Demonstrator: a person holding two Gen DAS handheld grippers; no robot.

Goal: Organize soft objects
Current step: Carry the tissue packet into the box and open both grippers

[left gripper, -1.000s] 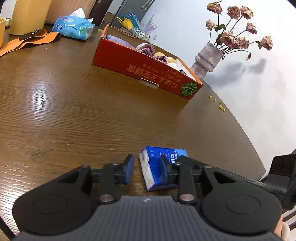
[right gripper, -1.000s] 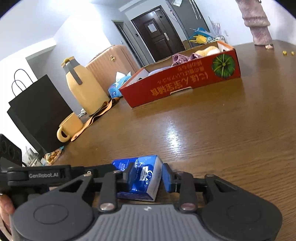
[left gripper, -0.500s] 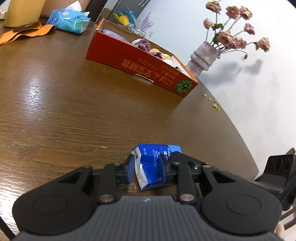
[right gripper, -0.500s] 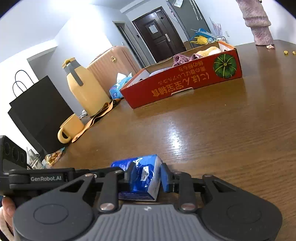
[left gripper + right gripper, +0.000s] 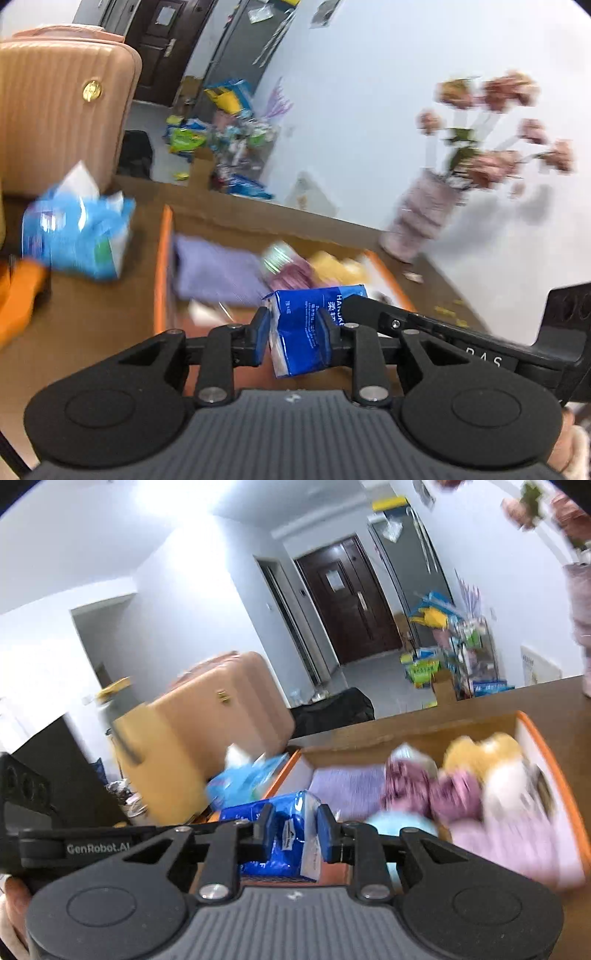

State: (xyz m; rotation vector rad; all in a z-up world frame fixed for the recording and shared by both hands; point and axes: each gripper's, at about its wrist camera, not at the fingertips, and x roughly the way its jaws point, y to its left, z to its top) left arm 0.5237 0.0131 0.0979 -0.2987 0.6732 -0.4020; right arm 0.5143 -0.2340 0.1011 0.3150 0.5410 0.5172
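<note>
A blue tissue pack (image 5: 303, 325) hangs in the air, held at both ends. My left gripper (image 5: 293, 338) is shut on it, and my right gripper (image 5: 295, 830) is shut on its other end (image 5: 291, 812). The pack hovers at the near edge of an orange-rimmed cardboard box (image 5: 162, 266) on the wooden table. Inside the box lie a purple cloth (image 5: 218, 273), a yellow plush (image 5: 480, 753) and pink fabric bundles (image 5: 454, 794). Both views are blurred by motion.
A light-blue tissue bag (image 5: 77, 236) lies left of the box, with an orange strap (image 5: 18, 295) beside it. A vase of dried flowers (image 5: 424, 218) stands at the table's far right edge. A pink suitcase (image 5: 62, 110) stands behind the table.
Both grippers closed on the tissue pack, lifted it off the table and carried it forward to the box. The box now fills the near view.
</note>
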